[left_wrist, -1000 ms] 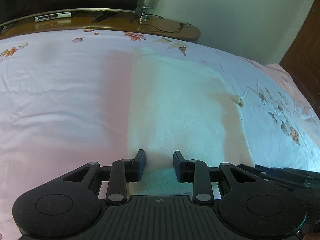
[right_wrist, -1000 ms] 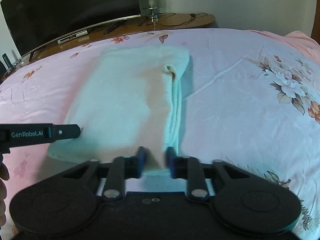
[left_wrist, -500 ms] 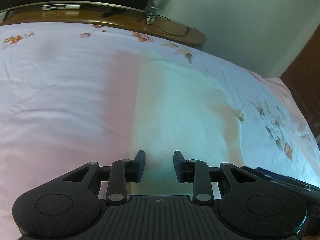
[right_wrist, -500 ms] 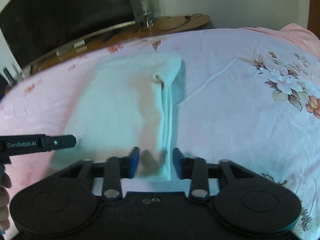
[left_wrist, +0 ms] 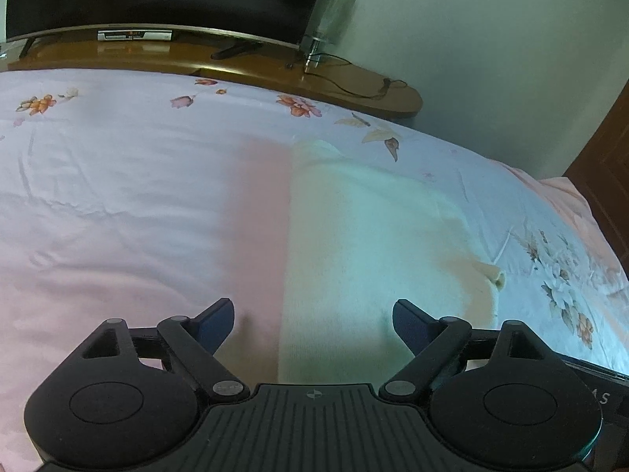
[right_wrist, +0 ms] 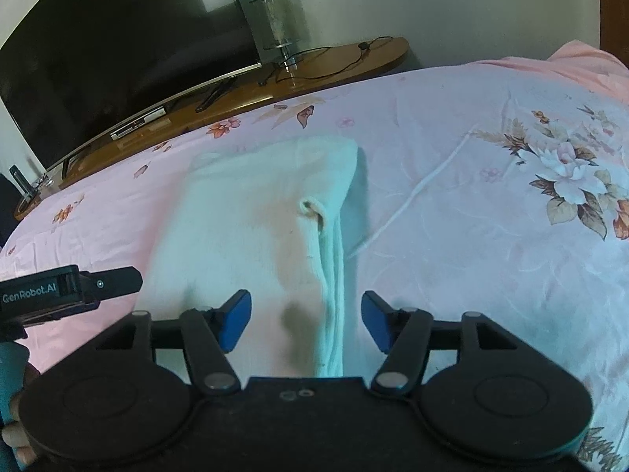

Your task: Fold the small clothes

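Observation:
A pale cream garment lies folded flat on the floral bedsheet. In the left wrist view my left gripper hangs over its near left edge, jaws opening wide, pads clear of the cloth. The right wrist view shows the same garment with stacked folded layers along its right edge. My right gripper straddles that edge near the close corner, jaws opening, blue pads apart from the fabric. The left gripper's body pokes in at the left of this view.
A wooden shelf runs along the bed's far side, carrying a dark television, a glass lamp and a cable. A pink blanket is bunched at the far right. A hand shows at the lower left.
Both grippers have let go of the garment's near edge and opened. Both have drawn back a little, and the cloth now lies flat on the bed.

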The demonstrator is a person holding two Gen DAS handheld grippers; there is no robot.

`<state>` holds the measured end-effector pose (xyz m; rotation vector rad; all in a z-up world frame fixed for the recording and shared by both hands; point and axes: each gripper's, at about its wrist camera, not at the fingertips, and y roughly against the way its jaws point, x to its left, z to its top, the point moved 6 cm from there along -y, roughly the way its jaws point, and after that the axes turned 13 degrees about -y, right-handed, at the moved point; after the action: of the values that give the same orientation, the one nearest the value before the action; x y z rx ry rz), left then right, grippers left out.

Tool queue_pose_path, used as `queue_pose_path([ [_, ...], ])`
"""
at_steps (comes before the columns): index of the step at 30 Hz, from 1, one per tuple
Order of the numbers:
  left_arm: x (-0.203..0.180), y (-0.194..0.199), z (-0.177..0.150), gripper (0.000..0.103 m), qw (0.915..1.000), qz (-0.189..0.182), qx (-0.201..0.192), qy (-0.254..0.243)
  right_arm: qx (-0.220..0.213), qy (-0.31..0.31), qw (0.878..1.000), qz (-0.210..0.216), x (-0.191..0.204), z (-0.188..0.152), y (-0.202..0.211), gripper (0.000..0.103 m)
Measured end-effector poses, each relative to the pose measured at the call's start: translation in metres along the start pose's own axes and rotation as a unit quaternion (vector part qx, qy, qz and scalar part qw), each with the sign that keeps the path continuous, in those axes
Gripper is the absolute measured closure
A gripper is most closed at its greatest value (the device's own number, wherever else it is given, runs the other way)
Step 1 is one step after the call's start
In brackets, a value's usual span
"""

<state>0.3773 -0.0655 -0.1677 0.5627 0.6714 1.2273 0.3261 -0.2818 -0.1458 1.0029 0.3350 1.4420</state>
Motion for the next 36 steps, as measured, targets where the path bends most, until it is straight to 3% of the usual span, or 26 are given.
queue_pose_path([
  [7, 0.0, -0.016, -0.001, 0.016, 0.9995, -0.027, 0.008, 0.014, 0.003, -0.004, 1.0, -0.003, -0.003, 0.001, -0.009, 0.039],
  [9, 0.001, -0.021, -0.001, 0.028, 0.9991, -0.036, 0.011, 0.019, 0.004, -0.004, 1.0, -0.003, -0.004, 0.003, -0.012, 0.038],
  [11, 0.003, -0.028, -0.002, 0.031, 0.9983, -0.048, 0.019, 0.028, 0.004, -0.006, 1.0, -0.003, -0.005, 0.005, -0.014, 0.037],
  [18, 0.007, -0.047, -0.002, 0.032, 0.9957, -0.07, 0.03, 0.054, 0.013, -0.027, 0.999, 0.011, -0.006, 0.016, -0.03, 0.035],
  [24, 0.002, -0.061, 0.008, 0.032, 0.9953, -0.079, 0.028, 0.049, 0.016, -0.026, 0.999, 0.017, 0.001, 0.029, -0.05, 0.033],
  [36, -0.005, -0.073, 0.016, 0.032, 0.9954, -0.084, 0.015, 0.044, 0.045, -0.083, 0.994, 0.056, -0.014, 0.042, -0.08, 0.03],
])
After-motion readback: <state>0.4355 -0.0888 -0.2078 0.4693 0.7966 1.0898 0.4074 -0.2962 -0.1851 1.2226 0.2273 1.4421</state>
